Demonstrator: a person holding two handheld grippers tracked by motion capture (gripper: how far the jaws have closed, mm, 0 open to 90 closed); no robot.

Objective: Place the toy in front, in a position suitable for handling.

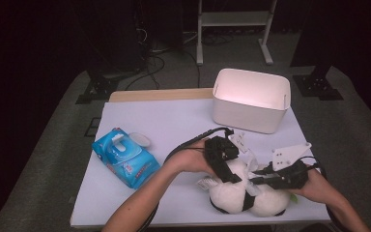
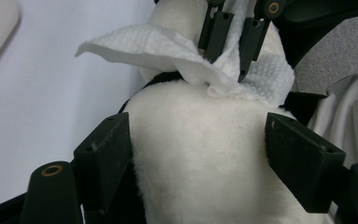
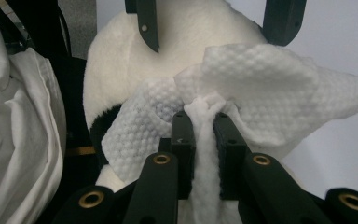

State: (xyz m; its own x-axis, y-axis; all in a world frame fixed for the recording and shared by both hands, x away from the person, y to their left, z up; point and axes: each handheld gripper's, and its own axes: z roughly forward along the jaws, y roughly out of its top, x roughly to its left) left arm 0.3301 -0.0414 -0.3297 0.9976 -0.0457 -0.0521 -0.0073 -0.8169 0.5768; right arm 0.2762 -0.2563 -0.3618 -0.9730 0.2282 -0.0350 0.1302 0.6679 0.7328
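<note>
White wipe (image 3: 242,93) clamped in right hand-held gripper (image 3: 204,126), draped over plush toy (image 1: 244,191) at near right of tabletop (image 1: 174,121). Left hand-held gripper (image 2: 198,154) jaws apart, straddling plush body, pads not pressing it.

Room is sitting mostly dark; light is falling on the white-topped table (image 1: 174,121) only. Grey carpet (image 1: 53,145) is covering the floor around it. A white metal frame (image 1: 234,19) is standing behind, black cables (image 1: 149,63) trailing across the floor, black stand feet (image 1: 319,84) flanking both sides.
</note>
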